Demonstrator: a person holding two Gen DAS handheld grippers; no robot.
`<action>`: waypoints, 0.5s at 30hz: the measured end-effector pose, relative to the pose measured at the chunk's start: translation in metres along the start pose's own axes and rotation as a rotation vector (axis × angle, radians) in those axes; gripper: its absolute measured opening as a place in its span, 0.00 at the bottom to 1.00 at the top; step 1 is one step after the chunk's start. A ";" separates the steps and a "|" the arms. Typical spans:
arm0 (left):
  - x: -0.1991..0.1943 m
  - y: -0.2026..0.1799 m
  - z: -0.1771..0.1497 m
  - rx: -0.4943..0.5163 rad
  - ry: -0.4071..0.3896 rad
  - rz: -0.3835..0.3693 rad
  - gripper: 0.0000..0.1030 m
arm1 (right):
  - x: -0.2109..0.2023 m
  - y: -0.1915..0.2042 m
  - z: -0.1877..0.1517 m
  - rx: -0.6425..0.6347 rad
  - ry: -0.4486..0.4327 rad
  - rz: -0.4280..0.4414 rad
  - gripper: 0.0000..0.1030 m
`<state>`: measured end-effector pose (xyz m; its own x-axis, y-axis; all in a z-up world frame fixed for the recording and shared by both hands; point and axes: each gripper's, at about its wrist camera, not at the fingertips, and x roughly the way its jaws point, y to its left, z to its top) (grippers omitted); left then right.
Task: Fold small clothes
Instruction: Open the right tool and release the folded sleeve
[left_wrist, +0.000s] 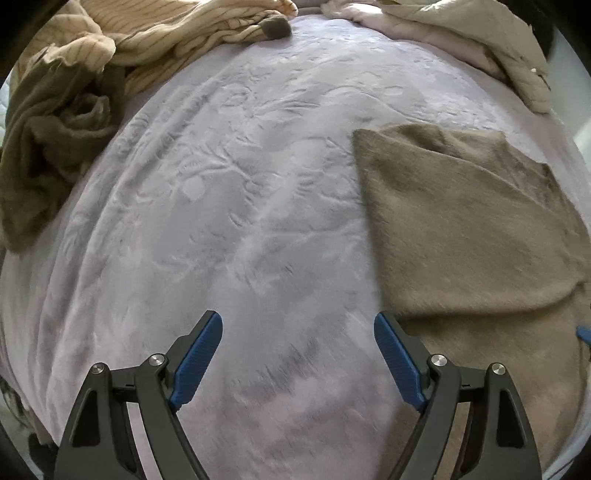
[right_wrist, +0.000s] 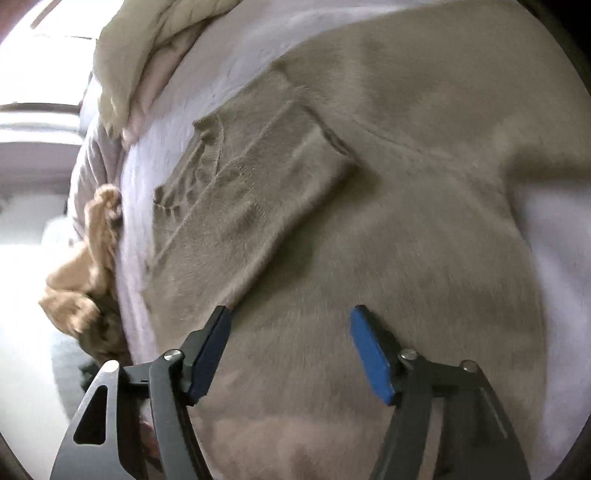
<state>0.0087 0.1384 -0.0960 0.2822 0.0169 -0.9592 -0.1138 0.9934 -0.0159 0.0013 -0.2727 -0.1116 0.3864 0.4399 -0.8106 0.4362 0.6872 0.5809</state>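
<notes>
Sweater (right_wrist: 369, 206), taupe knit, lies flat on bed directly under right gripper (right_wrist: 290, 328); jaws spread wide, nothing between them, blue pads (right_wrist: 371, 356) just above the knit. One sleeve (right_wrist: 266, 177) folded across body, cuff end toward upper right of right wrist view, so sleeve runs diagonal, lower left to upper right. Left gripper (left_wrist: 297, 334) also spread wide, empty, over bare blanket (left_wrist: 229, 206); its right finger sits just beside sweater's left edge (left_wrist: 365, 206). In left view that edge runs roughly straight away from the gripper, folded flap on top. Open blanket to left of sweater, wide and unobstructed. Blanket: pale lilac plush w/ embossed leaf pattern. Striped beige garment heap (left_wrist: 122, 37) at far left corner, cream quilt (left_wrist: 498, 44) bunched at far right. Motion blur in right view.
</notes>
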 end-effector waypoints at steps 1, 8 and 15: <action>-0.003 -0.007 -0.001 0.005 0.000 -0.009 0.83 | -0.003 -0.002 -0.004 0.010 -0.005 0.025 0.69; -0.026 -0.069 -0.020 0.069 0.031 -0.114 0.83 | -0.016 -0.029 -0.034 0.141 0.009 0.159 0.69; -0.029 -0.117 -0.030 0.119 0.081 -0.164 0.83 | -0.036 -0.053 -0.040 0.186 0.007 0.243 0.75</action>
<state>-0.0145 0.0179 -0.0743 0.2093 -0.1510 -0.9661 0.0422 0.9885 -0.1453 -0.0676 -0.3017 -0.1160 0.4919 0.5831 -0.6465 0.4733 0.4442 0.7607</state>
